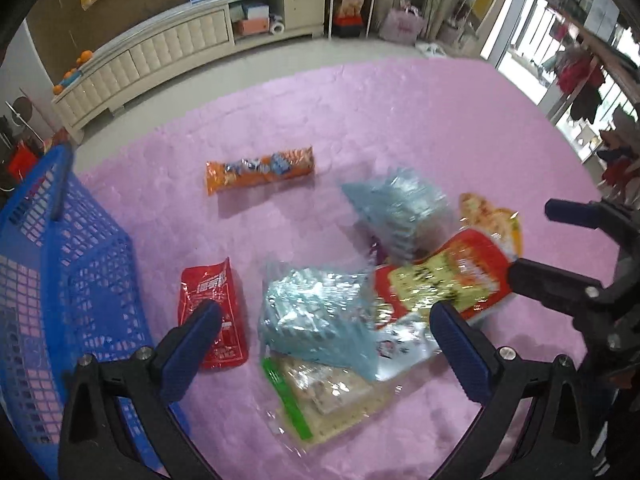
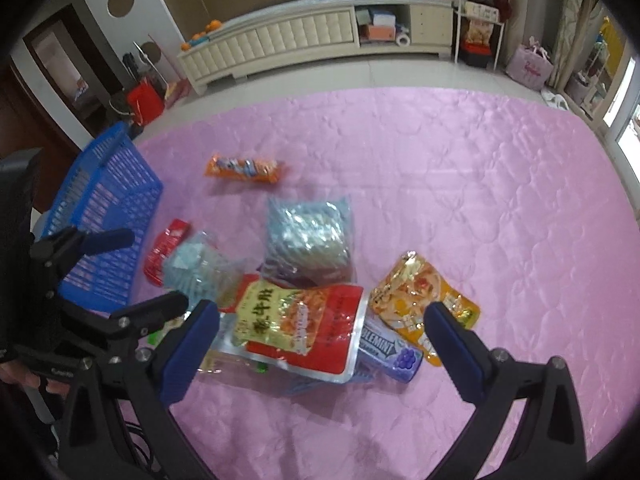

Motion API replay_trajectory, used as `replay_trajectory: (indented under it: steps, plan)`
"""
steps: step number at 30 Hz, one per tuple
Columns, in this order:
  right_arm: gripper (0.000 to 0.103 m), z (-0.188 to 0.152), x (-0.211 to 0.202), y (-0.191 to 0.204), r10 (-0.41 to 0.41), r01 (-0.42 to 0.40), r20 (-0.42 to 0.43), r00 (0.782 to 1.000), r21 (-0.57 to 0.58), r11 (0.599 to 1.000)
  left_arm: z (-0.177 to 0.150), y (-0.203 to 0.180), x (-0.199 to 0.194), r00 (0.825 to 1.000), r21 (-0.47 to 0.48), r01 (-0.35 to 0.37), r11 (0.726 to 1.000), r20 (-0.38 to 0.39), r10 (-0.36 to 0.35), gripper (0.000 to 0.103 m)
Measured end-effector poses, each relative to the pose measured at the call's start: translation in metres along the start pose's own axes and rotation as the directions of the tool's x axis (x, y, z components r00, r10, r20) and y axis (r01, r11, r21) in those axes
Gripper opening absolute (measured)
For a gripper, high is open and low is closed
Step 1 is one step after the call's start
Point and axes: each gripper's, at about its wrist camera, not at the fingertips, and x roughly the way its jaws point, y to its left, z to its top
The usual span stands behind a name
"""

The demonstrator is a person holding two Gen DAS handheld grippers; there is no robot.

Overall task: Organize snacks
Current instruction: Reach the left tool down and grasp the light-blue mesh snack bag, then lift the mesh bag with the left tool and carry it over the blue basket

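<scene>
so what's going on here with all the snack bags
A person holds a gripper in each hand over a pink quilt strewn with snack packets. Both the left gripper and right gripper are open and hold nothing. The blue basket sits on the left; no packet shows inside it.

A: What carries the snacks?
B: A pink quilted bed cover (image 2: 460, 184). The blue plastic basket (image 2: 108, 216) stands at its left edge.
A: And near the basket?
B: A red pouch (image 1: 214, 312) lies just beside it, and an orange packet (image 1: 260, 170) lies farther from it. To the right of the red pouch, a clear cracker bag (image 1: 320, 400) lies under a pale blue bag (image 1: 316, 316).
</scene>
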Motion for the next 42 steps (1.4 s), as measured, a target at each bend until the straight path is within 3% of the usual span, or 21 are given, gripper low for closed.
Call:
replay_trajectory:
  steps: [6,13,15,16,18,20,24,29,33,42]
  plan:
    - [0.103,0.001,0.013,-0.006,0.003,-0.003,-0.016,1.0,-0.006,1.0,0.006,0.005,0.02,0.999,0.053,-0.022,0.998,-0.038,0.024,0.103]
    - [0.103,0.001,0.012,-0.008,0.021,-0.021,-0.013,1.0,-0.019,1.0,0.015,0.015,0.031,0.994,0.044,0.045,0.998,-0.101,-0.04,0.101]
    - [0.103,0.002,0.014,-0.006,0.026,-0.026,-0.013,1.0,-0.021,0.999,0.014,0.02,0.032,0.991,0.009,0.074,0.997,-0.111,-0.073,0.079]
    - [0.103,0.002,0.013,-0.006,0.027,-0.028,-0.014,1.0,-0.025,0.999,0.013,0.023,0.032,0.988,-0.017,0.1,0.995,-0.12,-0.101,0.073]
    - [0.103,0.003,0.013,-0.006,0.036,-0.036,-0.014,0.999,-0.026,0.999,0.013,0.028,0.03,0.989,-0.033,0.099,0.995,-0.103,-0.102,0.063]
    - [0.103,0.004,0.011,-0.007,0.055,-0.055,-0.018,0.998,-0.024,0.998,0.011,0.029,0.022,0.992,-0.022,0.094,0.995,-0.086,-0.096,0.06]
    - [0.103,0.01,0.009,-0.005,0.061,-0.061,-0.01,0.998,-0.025,0.998,0.005,0.029,0.0,0.997,-0.038,0.073,0.997,-0.019,-0.074,0.059]
    - [0.103,0.024,0.01,0.003,0.029,-0.029,0.006,1.0,-0.047,0.998,0.004,0.04,-0.032,0.997,-0.081,0.003,0.997,0.076,0.003,0.059]
    - [0.103,0.04,0.024,0.012,-0.006,0.006,-0.002,1.0,-0.095,0.995,0.01,0.042,-0.039,0.995,-0.113,-0.019,0.993,0.091,0.03,0.059]
    - [0.103,0.053,0.073,0.014,0.003,-0.009,-0.09,0.996,-0.064,0.998,0.01,0.041,-0.027,0.992,-0.109,-0.052,0.993,0.105,0.064,0.059]
